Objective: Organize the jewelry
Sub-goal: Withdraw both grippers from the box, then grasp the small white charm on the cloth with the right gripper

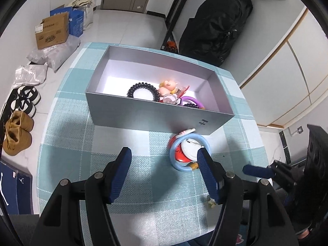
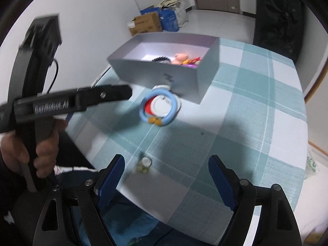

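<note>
A grey open box [image 1: 143, 116] stands on the checked tablecloth and holds a black spiral hair tie [image 1: 141, 91], a pink doll [image 1: 167, 88] and a purple ring [image 1: 191, 101]. In front of it lie a light blue ring [image 1: 189, 152] and a red and white badge [image 1: 184, 153]. My left gripper [image 1: 164, 155] is open, its right finger beside the blue ring. My right gripper [image 2: 166, 162] is open above the table edge, near a small pale green ornament [image 2: 144, 165]. The box [image 2: 164, 75], blue ring [image 2: 157, 107] and left gripper [image 2: 121, 91] show in the right wrist view.
The teal checked tablecloth [image 1: 82, 139] covers the table. On the floor at the left are cardboard boxes [image 1: 52, 30], plastic bags and shoes [image 1: 17, 135]. A black bag [image 1: 217, 26] hangs behind the table. The right gripper's finger [image 1: 256, 171] shows at the right of the left wrist view.
</note>
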Motion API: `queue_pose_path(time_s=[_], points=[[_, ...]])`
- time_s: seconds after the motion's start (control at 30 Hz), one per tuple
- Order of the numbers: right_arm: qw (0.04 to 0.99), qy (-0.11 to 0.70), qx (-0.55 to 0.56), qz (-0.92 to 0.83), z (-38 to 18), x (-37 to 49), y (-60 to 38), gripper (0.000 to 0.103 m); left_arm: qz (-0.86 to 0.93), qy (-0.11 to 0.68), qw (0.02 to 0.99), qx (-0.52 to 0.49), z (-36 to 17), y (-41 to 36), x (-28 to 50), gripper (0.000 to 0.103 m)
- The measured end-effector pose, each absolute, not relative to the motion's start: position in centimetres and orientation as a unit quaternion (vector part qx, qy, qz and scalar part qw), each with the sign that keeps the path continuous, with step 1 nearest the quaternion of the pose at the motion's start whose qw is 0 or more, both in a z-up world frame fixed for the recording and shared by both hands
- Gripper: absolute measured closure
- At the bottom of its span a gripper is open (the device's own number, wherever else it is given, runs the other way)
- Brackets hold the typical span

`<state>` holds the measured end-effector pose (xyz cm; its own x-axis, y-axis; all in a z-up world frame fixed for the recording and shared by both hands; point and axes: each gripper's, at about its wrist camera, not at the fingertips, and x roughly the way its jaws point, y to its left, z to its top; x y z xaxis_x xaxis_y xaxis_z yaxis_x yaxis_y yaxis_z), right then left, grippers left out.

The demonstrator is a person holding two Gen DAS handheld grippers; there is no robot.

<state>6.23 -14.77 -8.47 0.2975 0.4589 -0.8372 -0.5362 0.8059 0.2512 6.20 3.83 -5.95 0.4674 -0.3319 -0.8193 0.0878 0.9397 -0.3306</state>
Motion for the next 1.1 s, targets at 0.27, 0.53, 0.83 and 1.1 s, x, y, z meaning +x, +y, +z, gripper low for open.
queue_pose_path(time_s=[0.27,0.53,0.83,1.1], points=[[0.796,0.502,-0.095,0.325,-9.1,4.9,-12.4,0.052,-0.105,0.505,0.847,-0.132,-6.2,4.9,6.0,0.041],[0.794,0.491,-0.156,0.323,-9.8,3.8,-11.0,0.077,-0.093,0.513,0.838,-0.164,-6.5,5.9,6.4,0.041],[0.799,0.474,-0.194,0.315,-9.9,2.4,-10.4,0.094,-0.099,0.508,0.84,-0.162,-6.4,5.8,6.5,0.041],[0.816,0.486,-0.101,0.297,-8.3,5.0,-13.1,0.094,-0.127,0.517,0.836,-0.13,-6.6,4.4,6.2,0.041]])
